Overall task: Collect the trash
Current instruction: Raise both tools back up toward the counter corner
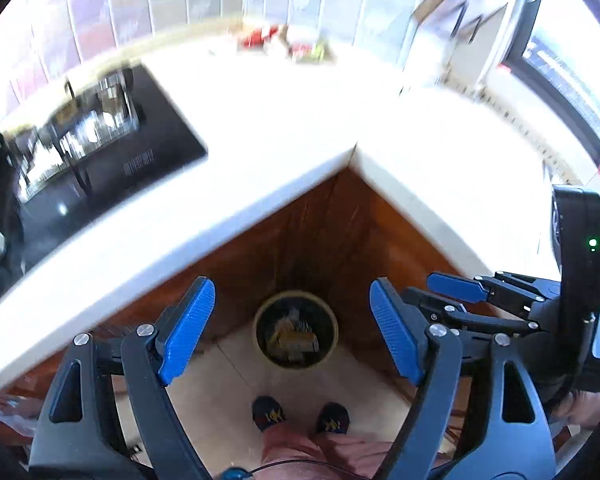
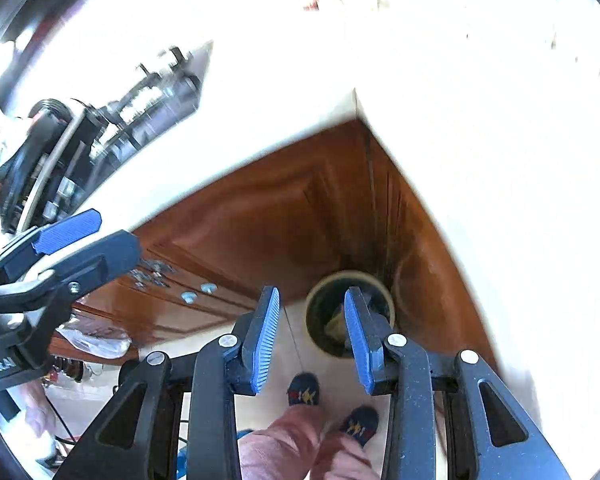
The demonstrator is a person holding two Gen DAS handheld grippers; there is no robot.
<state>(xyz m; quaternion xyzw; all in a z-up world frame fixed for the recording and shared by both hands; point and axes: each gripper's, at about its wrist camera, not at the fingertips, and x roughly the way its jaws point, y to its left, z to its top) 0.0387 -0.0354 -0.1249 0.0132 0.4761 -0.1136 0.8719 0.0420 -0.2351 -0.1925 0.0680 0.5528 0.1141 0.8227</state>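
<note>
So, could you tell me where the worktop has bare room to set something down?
The white L-shaped countertop is bare between the black glass cooktop and its inner corner, and along the right-hand run toward the window. The colourful litter crowds the back edge by the tiled wall. Both the left gripper and right gripper are open and carry nothing.

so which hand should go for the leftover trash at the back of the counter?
Probably left. Both the left gripper and right gripper are open and empty above the bin, but the left view frames the trash almost straight ahead. Right view is overexposed there.
</note>
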